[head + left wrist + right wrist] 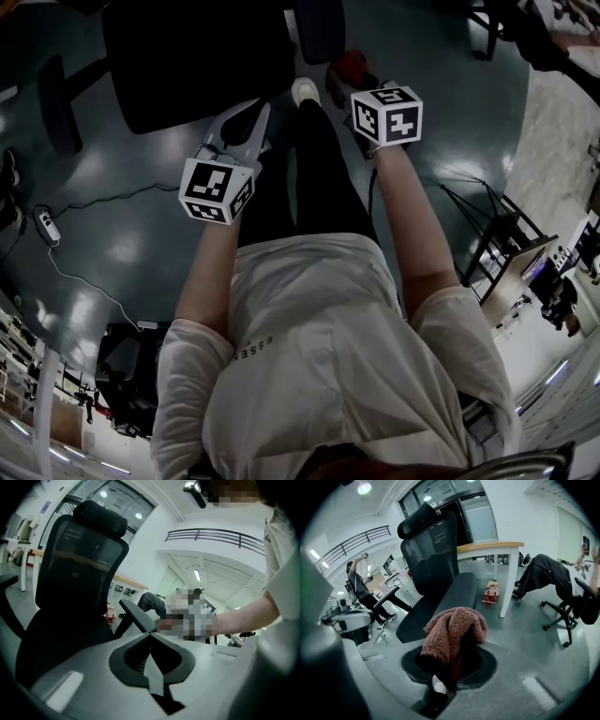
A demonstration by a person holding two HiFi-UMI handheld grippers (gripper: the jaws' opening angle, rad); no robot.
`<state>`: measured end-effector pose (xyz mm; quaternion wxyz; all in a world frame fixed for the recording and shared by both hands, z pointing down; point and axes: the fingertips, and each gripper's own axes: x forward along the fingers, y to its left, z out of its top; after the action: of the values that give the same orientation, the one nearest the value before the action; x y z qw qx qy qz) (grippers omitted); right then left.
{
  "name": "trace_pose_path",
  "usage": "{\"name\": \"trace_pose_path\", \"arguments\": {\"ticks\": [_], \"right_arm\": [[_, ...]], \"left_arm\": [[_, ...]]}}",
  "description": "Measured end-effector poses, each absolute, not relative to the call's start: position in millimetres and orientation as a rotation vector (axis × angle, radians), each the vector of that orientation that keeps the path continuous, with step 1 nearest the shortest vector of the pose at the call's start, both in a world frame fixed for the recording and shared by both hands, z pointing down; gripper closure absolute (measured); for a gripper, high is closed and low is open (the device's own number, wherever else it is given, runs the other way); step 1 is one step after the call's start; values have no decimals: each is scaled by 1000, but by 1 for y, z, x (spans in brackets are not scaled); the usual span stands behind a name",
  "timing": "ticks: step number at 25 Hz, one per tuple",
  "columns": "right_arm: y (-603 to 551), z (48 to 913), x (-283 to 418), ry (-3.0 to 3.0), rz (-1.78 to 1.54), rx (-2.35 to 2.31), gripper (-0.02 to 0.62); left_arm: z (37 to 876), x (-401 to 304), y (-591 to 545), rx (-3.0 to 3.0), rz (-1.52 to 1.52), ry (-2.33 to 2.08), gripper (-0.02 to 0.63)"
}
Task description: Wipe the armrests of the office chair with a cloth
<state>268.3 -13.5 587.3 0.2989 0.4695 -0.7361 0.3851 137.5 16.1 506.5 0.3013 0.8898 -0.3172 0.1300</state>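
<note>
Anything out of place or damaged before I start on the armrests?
Nothing looks damaged or spilled. The office chair stands upright, and the knitted cloth is bunched in the right gripper. Only oddity: a loose cable trails across the floor at the head view's left.

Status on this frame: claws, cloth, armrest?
Left claw shut, empty. Right claw shut on cloth, not yet on armrest. Nothing seen between.
</note>
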Motion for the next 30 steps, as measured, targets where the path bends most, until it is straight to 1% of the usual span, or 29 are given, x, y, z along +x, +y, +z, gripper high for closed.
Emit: {"name": "trace_pose_path", "arguments": {"ticks": [6,12,18,23,26,30], "right_arm": [[-10,592,245,-1940,1038,1246,543],[-5,592,195,-2022,1103,1163,543],[-7,572,149,-2121,1012,1016,543],[-45,552,142,-2182,820,937,543],[-88,548,144,-2205,722,912,543],[-154,546,149,-2231,670,886,543]], "left_arm": [[508,122,23,2351,347,-860,589],[513,99,24,2325,344,-896,589],[503,84,14,2316,329,-940,589],[502,80,-8,2268,322,-1002,589],[503,82,-29,2232,310,-1045,589],[503,83,-66,2168,263,-1122,589]]}}
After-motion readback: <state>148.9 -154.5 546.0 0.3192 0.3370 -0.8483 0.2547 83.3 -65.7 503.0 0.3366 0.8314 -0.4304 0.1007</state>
